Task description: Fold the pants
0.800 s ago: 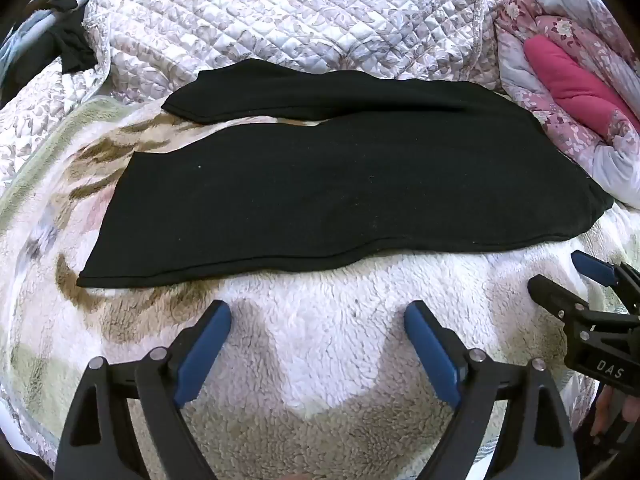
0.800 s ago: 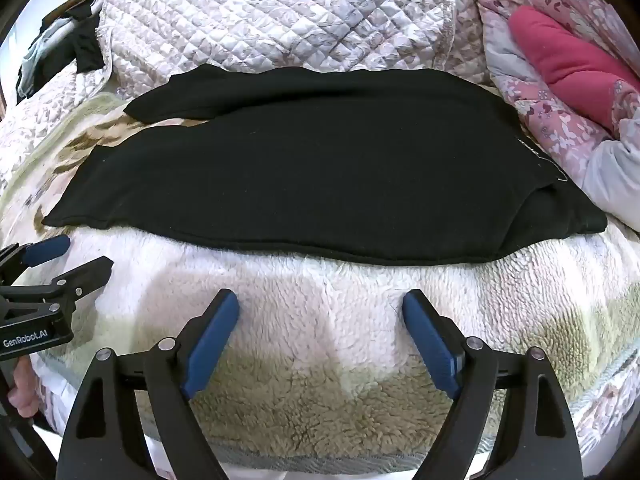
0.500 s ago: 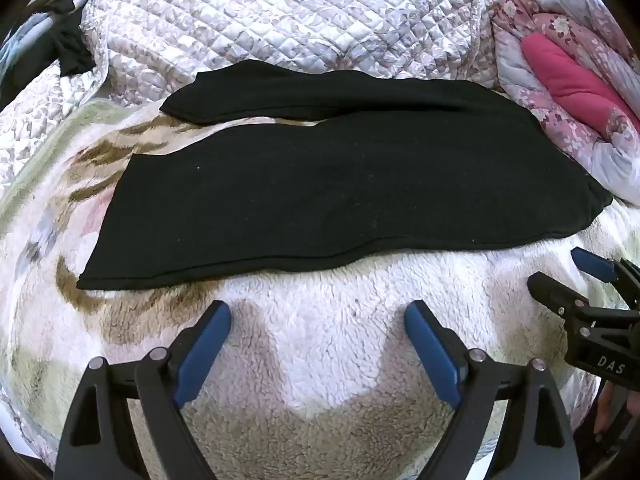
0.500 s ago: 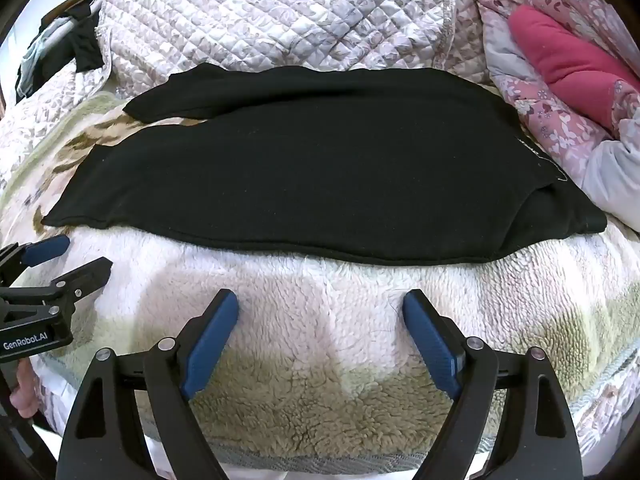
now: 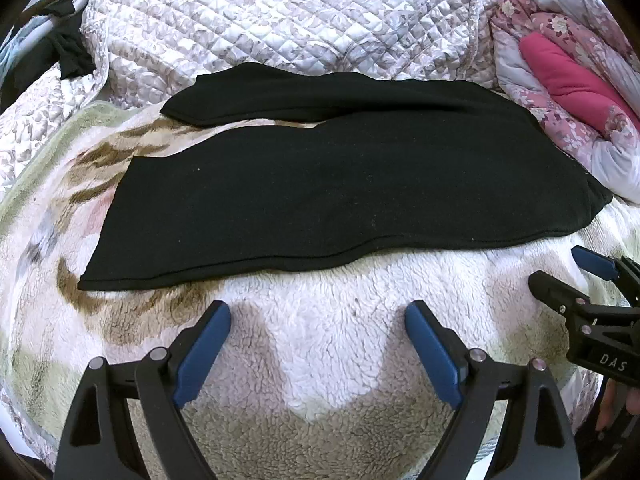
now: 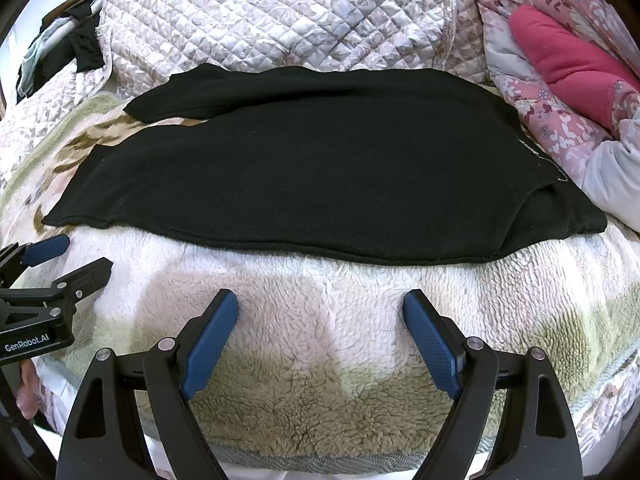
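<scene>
So the black pants (image 5: 340, 184) lie flat across the fluffy blanket (image 5: 320, 320) on the bed. We hold our left hand-held gripper (image 5: 318, 320) and right hand-held gripper (image 6: 320, 312) spread wide, empty, just short of the near edge. Best bet: pinch that near hem at both ends together, so the fold lands even.
</scene>
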A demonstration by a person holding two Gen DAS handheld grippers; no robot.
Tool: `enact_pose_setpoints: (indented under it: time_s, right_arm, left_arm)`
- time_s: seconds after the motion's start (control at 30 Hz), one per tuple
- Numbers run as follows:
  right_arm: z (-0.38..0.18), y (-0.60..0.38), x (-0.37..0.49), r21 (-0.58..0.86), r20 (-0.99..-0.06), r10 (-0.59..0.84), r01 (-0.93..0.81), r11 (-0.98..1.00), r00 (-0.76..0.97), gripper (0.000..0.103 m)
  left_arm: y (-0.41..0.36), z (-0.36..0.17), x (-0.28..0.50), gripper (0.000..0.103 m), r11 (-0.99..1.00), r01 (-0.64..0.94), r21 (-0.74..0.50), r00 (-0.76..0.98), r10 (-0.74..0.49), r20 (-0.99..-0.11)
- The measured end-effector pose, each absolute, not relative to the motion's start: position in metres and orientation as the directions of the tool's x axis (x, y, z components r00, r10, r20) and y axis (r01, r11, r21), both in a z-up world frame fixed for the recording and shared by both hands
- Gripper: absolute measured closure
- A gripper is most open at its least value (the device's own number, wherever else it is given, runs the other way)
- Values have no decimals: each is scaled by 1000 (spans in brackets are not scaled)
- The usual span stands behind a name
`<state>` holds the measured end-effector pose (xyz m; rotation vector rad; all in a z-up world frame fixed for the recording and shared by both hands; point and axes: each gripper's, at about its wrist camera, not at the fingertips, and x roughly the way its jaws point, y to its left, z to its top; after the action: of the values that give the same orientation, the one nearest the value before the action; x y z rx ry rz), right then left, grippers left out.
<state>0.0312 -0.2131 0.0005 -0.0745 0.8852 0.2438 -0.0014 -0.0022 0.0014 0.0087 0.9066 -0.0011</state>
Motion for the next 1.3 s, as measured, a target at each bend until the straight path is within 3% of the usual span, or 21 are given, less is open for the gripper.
enact_pose_setpoints:
  time_s: [1.3]
  right_arm:
    - [1, -211, 32, 33, -776, 178, -244, 969, 606, 18]
  left_arm:
    - [-4, 4, -3, 11, 1000, 20, 21, 630, 3, -776]
